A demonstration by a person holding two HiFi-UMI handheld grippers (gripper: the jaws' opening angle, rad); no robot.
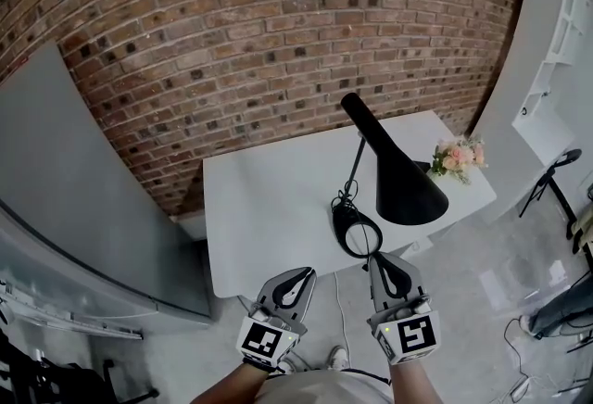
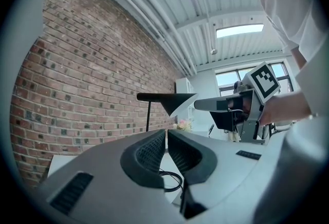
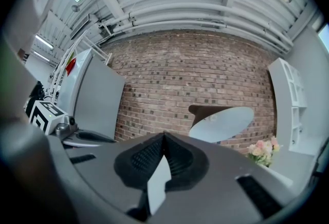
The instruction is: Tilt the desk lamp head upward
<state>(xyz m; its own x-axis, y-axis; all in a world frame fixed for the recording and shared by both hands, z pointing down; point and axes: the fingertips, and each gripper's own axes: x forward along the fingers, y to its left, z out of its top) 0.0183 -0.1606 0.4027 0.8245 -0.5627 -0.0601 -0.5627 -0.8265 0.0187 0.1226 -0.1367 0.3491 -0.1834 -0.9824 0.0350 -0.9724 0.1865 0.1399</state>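
In the head view, my forearms are cut off at the bottom edge, and whatever holds the small bunch of pink and cream flowers (image 1: 457, 157) at the table's right corner is too small to make out. The black desk lamp with a cone shade (image 1: 394, 166) stands on the white rectangular table (image 1: 269, 208), with its round base near the front edge. Its head slopes from the narrow end near the red brick wall (image 1: 259, 13) down to a wide mouth facing down and towards me. The left gripper (image 1: 301, 274) and right gripper (image 1: 382, 258) hover just short of that edge. In the left gripper view, the left gripper (image 2: 166, 133) has its ribbed pads closed together on nothing. Beyond them the lamp's foot is hidden, and only its thin stem and shade show. In the right gripper view, the right gripper (image 3: 164, 136) is likewise pinched together and empty. The shade's pale inside faces me, and its stem is hidden.
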